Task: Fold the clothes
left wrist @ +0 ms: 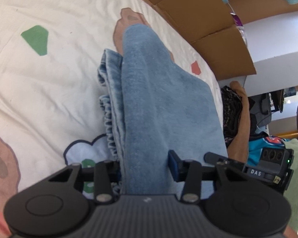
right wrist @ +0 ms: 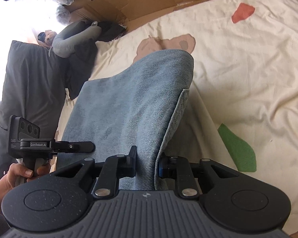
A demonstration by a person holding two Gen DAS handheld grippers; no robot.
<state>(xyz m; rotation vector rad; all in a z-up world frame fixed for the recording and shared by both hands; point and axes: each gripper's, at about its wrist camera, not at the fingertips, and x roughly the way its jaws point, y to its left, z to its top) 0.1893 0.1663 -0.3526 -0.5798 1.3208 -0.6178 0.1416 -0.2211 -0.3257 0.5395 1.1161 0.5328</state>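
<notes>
A light blue denim garment (left wrist: 159, 103) lies partly folded on the cream printed bedsheet (left wrist: 49, 79), with its ruffled elastic waistband (left wrist: 109, 134) showing at the left. My left gripper (left wrist: 145, 168) is shut on the near edge of the denim, which is raised off the sheet. In the right wrist view the same denim garment (right wrist: 133, 103) rises towards my right gripper (right wrist: 147, 164), which is shut on a narrower fold of it. The left gripper (right wrist: 55, 146) and the hand (right wrist: 19, 176) holding it show at the left of that view.
Flattened cardboard boxes (left wrist: 198, 19) line the far side of the bed. A dark pillow (right wrist: 29, 79) and a grey neck pillow (right wrist: 75, 37) lie at one end. Dark patterned clothes (left wrist: 230, 109) sit by the bed's edge, beside a person's arm (left wrist: 242, 119).
</notes>
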